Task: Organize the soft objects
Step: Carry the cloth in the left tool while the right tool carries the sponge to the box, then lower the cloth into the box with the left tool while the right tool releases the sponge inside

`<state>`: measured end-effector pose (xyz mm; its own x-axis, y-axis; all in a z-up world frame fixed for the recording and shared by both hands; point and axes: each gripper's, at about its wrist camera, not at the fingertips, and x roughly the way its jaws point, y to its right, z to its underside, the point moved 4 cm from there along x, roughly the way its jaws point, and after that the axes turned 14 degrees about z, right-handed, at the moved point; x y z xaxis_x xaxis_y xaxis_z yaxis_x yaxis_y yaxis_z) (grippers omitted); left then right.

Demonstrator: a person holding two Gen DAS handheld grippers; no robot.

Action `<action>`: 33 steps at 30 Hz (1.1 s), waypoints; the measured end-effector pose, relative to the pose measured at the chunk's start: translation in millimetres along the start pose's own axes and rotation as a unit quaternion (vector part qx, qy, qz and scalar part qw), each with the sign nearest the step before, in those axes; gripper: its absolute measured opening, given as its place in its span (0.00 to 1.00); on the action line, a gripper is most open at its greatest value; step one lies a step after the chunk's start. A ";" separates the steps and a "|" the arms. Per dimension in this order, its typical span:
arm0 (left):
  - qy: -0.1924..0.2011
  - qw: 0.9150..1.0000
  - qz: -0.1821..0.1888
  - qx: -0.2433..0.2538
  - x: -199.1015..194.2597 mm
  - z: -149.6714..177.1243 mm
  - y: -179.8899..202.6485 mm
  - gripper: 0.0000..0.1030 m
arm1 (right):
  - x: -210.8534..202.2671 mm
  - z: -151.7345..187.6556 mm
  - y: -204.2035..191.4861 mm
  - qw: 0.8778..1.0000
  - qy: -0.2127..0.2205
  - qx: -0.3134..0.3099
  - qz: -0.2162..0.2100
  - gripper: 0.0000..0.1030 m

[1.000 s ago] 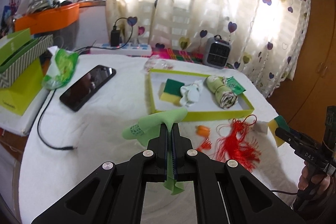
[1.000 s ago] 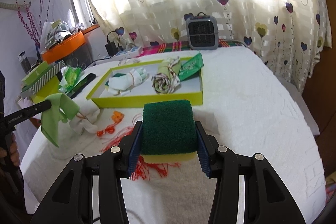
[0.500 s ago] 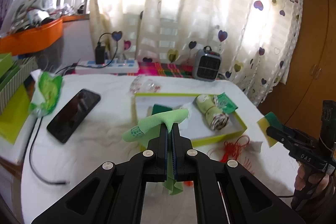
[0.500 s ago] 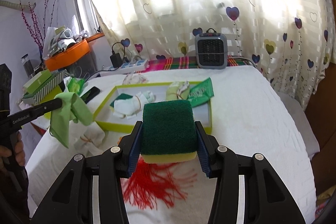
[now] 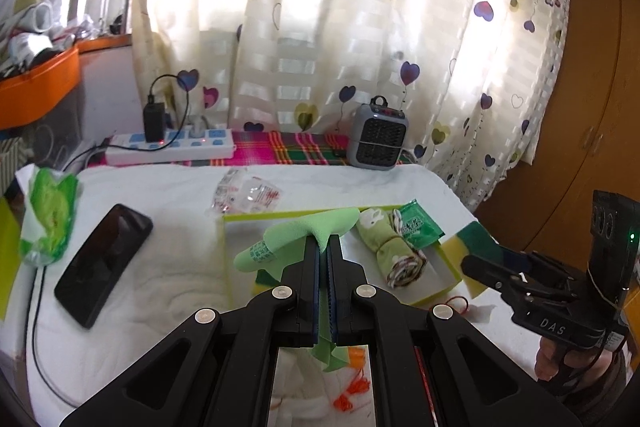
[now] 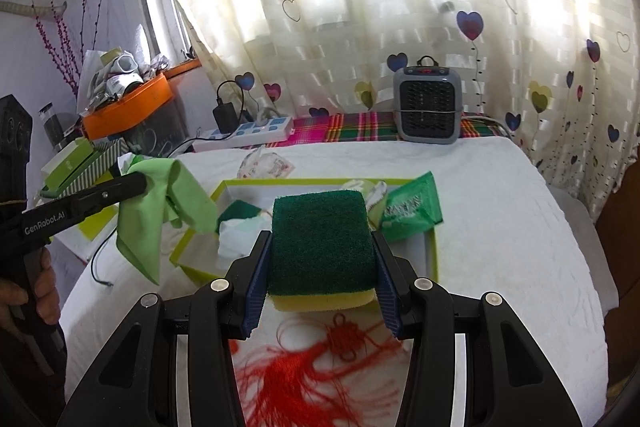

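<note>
The right gripper point(image 6: 322, 259) pinches a green-topped yellow scouring sponge point(image 6: 320, 239) above a red tassel knot point(image 6: 320, 367). The left gripper point(image 5: 324, 247) has its jaws pressed together on a light green cloth point(image 5: 300, 231). Beyond both sits the yellow-rimmed tray point(image 6: 430, 255) holding a rolled towel point(image 5: 390, 251), then the small grey heater point(image 6: 428, 107).

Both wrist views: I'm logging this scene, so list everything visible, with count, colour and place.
tray: 1, yellow-green rim, table centre
rolled towel: 1, green-patterned, in tray
green packet: 1, in tray, right end
red tassel: 1, table, near side of tray
phone: 1, black, left of tray
heater: 1, grey, by curtain
power strip: 1, white
left claw: shut on green cloth
right claw: shut on sponge, green over yellow
</note>
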<state>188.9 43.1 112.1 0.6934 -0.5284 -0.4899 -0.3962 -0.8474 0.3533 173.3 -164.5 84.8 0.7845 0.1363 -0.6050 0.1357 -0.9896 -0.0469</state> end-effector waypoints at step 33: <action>-0.076 0.997 0.014 -0.015 104.9 -8.7 -40.9 0.03 | 95.3 -9.3 -31.8 0.997 -0.064 -0.030 0.010 0.47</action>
<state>283.0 22.8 53.2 0.5823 -0.5547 -0.5943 -0.3945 -0.8320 0.3901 249.3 -119.6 36.0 0.7039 0.1056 -0.7024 0.1598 -0.9871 0.0117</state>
